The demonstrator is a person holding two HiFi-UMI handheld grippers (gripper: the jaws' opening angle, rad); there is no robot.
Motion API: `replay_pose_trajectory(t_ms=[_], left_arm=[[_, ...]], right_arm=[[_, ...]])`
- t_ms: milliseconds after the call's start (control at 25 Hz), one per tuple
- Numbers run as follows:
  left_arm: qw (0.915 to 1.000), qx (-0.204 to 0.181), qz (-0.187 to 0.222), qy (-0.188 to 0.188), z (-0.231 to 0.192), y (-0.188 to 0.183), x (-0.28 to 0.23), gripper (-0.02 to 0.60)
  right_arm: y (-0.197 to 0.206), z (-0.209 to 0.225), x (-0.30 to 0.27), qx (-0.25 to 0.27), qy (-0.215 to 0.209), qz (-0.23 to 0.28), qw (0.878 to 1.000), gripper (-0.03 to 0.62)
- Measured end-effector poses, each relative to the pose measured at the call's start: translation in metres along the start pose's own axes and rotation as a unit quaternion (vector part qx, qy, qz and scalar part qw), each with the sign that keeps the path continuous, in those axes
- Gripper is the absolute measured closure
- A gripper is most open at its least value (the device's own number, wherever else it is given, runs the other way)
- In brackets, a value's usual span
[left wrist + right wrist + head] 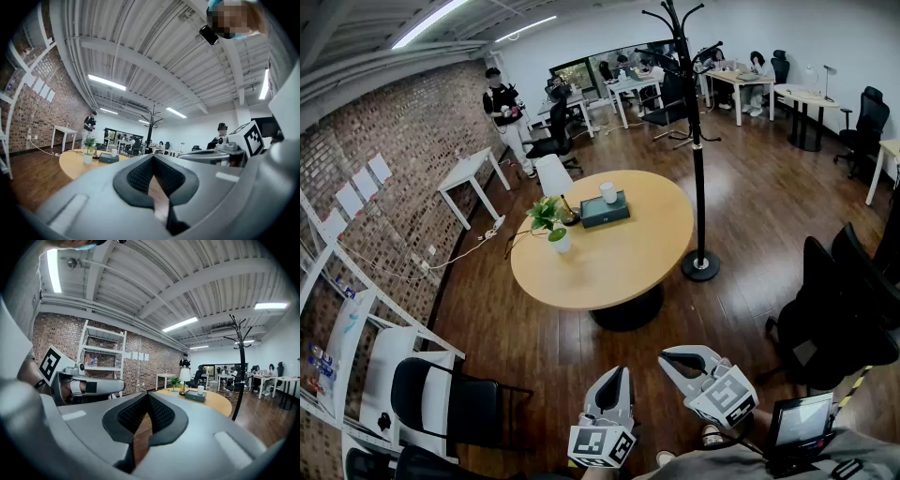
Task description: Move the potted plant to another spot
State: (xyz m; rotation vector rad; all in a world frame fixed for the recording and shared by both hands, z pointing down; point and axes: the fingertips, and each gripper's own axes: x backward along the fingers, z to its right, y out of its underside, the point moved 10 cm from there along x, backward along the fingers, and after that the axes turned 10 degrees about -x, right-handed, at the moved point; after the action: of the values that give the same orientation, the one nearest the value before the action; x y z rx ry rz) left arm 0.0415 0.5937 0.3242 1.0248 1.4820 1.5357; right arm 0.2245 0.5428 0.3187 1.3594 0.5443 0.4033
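The potted plant (553,223), green leaves in a small white pot, stands near the left edge of the round wooden table (628,253). It shows small and far off in the left gripper view (88,152) and the right gripper view (175,381). Both grippers hang low in front of me, well short of the table. My left gripper (619,373) has its jaws together with nothing between them (153,157). My right gripper (677,359) is beside it, jaws also meeting on nothing (149,394).
A dark box (605,210) with a white cup (608,192) sits on the table behind the plant. A black coat rack (695,141) stands right of the table. Black chairs (839,309) are at right, another chair (441,403) and white shelving (337,309) at left. A person (504,108) stands far back.
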Motion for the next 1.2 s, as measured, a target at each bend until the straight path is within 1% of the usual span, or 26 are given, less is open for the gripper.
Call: replay_pose_trajectory(t_ms=[200,440,640,760,880,1000,1080,1200], left_arm=[[0.9999,0.007,-0.011,-0.008,-0.026,0.007,0.021,0.580],[0.9995,0.017,-0.021,0.016,-0.043,0.011,0.031,0.580],[0.9994,0.018,-0.023,0.017,-0.060,0.015,0.025,0.580],[0.9994,0.019,-0.028,0.011,-0.072,0.018,0.009,0.580],[0.9994,0.013,-0.031,0.000,-0.090,0.022,-0.018,0.580],[0.9994,0.010,-0.031,-0.015,-0.108,0.023,-0.056,0.580],[0.9994,0.012,-0.023,-0.024,-0.119,0.021,-0.084,0.580],[0.9992,0.004,-0.018,-0.037,-0.140,0.020,-0.130,0.580]], right_arm=[[0.004,-0.023,-0.026,-0.004,-0.005,-0.006,1.000,0.586],[0.008,-0.042,-0.038,-0.010,0.008,-0.017,1.000,0.586],[0.006,-0.040,-0.061,-0.007,0.000,-0.017,1.000,0.586],[0.005,-0.025,-0.080,-0.009,-0.003,-0.016,1.000,0.586],[0.003,0.002,-0.104,-0.014,-0.010,-0.011,1.000,0.586],[-0.004,0.038,-0.131,-0.017,-0.019,-0.005,1.000,0.586],[-0.012,0.063,-0.146,-0.016,-0.026,-0.001,1.000,0.586],[-0.024,0.103,-0.174,-0.020,-0.036,-0.002,0.999,0.586]])
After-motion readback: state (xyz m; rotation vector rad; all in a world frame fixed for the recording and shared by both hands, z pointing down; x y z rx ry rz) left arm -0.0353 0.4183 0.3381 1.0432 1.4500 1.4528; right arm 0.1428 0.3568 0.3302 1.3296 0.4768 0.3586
